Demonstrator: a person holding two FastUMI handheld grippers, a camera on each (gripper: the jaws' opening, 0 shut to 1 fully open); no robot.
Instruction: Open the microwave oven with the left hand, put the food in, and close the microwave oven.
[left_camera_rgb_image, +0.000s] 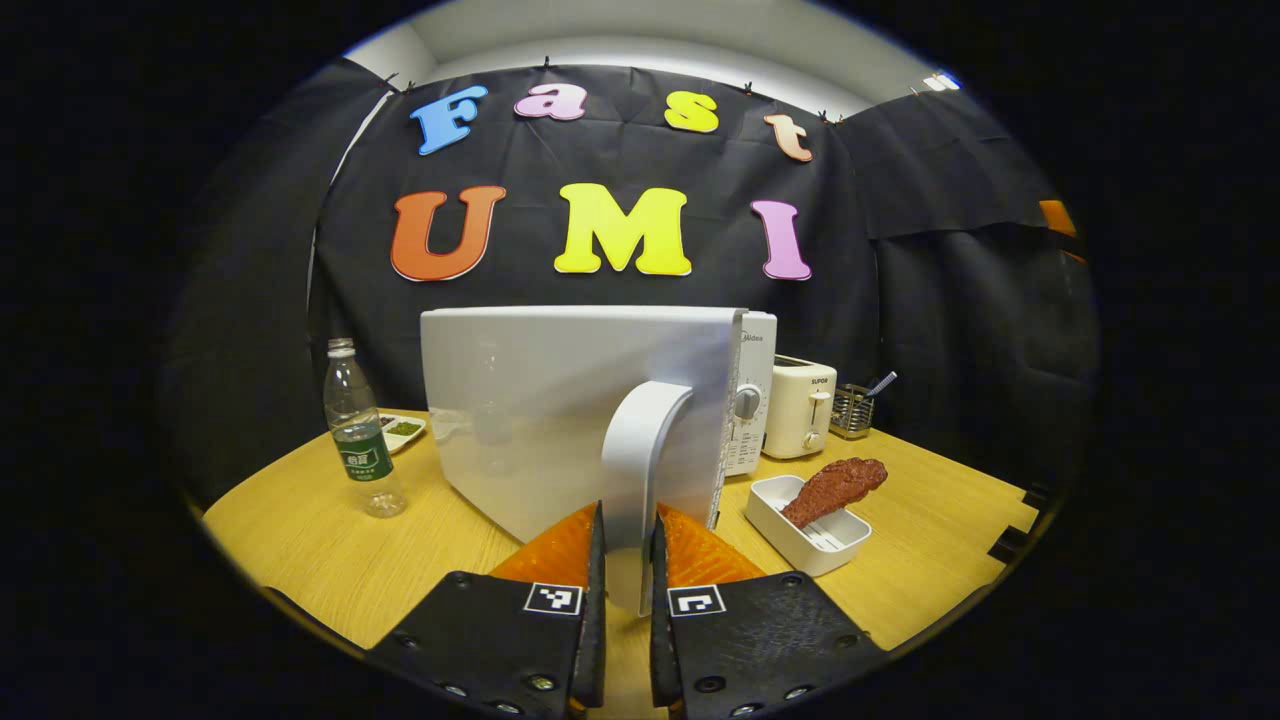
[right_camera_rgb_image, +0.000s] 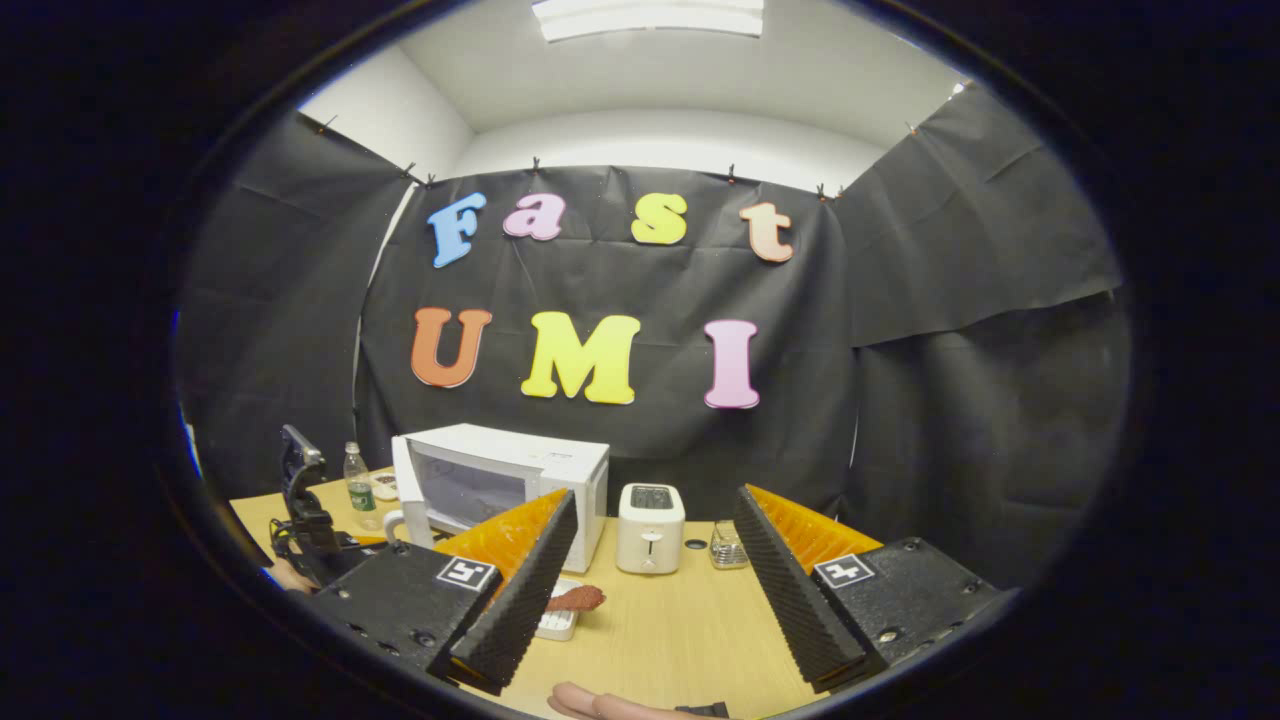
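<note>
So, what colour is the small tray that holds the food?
White. The tray shows best in the left gripper view, with the reddish-brown food lying in it.

Staged kitchen booth: microwave (right_camera_rgb_image: 500, 490), toaster (right_camera_rgb_image: 650, 528) (cloth-walled).

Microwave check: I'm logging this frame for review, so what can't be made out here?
- Left gripper view: the microwave inside, hidden by its door.
- Left gripper view: the door handle's lower end, behind the left gripper.
- Right gripper view: the food tray, partly behind the right gripper.
</note>
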